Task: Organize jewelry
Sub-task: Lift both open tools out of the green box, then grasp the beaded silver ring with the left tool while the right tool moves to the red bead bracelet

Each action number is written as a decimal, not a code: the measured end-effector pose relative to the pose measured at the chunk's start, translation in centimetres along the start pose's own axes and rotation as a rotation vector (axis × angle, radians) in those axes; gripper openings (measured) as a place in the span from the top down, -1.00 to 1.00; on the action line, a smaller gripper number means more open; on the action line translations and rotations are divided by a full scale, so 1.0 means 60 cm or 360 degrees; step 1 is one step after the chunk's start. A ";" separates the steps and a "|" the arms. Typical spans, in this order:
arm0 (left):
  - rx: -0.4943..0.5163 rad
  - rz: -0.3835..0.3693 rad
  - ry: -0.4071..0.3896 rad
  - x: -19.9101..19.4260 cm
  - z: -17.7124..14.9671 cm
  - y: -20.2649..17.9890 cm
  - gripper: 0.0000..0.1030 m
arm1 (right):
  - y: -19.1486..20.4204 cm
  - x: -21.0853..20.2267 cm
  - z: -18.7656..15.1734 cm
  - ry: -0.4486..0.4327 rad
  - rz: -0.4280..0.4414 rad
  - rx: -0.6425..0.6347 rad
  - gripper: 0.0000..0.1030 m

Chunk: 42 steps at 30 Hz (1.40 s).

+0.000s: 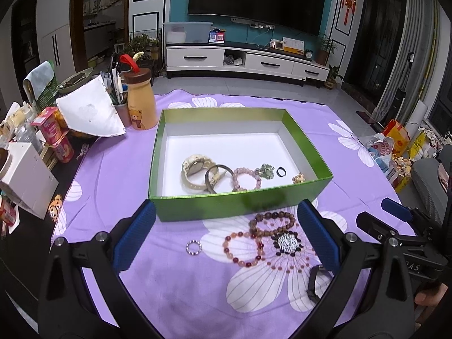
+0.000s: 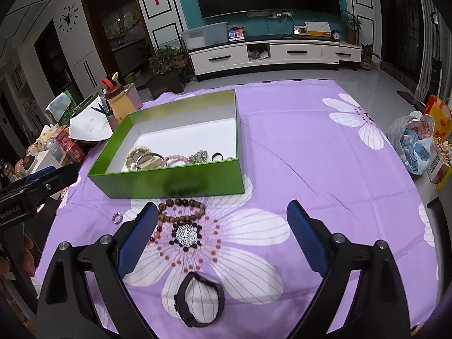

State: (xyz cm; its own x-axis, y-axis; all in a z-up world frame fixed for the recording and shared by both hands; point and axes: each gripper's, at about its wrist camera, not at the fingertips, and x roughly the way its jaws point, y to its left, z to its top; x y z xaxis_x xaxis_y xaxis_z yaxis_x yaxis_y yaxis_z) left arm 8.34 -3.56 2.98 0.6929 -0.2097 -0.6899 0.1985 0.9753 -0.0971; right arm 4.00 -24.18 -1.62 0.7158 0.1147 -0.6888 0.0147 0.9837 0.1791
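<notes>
A green box [image 1: 240, 204] stands on the purple cloth and holds a cream watch [image 1: 195, 169], a dark bangle [image 1: 217, 178], a pink bead bracelet [image 1: 246, 179], a black ring [image 1: 281, 171] and other small pieces. In front of it lie a brown bead bracelet [image 1: 271, 220], a red bead bracelet [image 1: 243, 250] and a small beaded ring [image 1: 193, 247]. My left gripper [image 1: 226, 207] is open above these, holding nothing. My right gripper [image 2: 223, 207] is open too. A black band [image 2: 200, 301] lies beneath it. Its left finger [image 2: 138, 237] hides part of the red bracelet [image 2: 156, 233].
A yellow bear bottle [image 1: 141, 101], snack tins [image 1: 56, 138] and a white carton [image 1: 28, 178] crowd the table's left side. A plastic bag [image 2: 418, 144] sits off the right edge. Bare flowered cloth [image 2: 325, 155] stretches right of the box.
</notes>
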 end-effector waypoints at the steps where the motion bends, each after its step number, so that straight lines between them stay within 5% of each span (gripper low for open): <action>1: 0.0002 0.0004 0.0002 -0.002 -0.003 0.000 -0.96 | 0.000 -0.001 -0.003 0.0005 -0.0007 0.0000 -0.80; 16: -0.0137 0.0047 0.0099 0.003 -0.061 0.053 -0.96 | -0.040 -0.012 -0.043 0.0057 0.0123 0.0146 -0.80; 42: -0.0166 0.0109 0.0299 0.089 -0.147 0.093 -0.96 | 0.000 0.037 -0.084 0.0152 0.0198 -0.0039 -0.80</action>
State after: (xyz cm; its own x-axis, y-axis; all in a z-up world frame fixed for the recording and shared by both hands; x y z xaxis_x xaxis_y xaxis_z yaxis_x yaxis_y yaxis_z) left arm 7.01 1.36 -7.55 0.5593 -0.1356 -0.8178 0.0758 0.9908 -0.1125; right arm 2.05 -23.23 -6.68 0.6412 0.2474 -0.7264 -0.0876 0.9640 0.2510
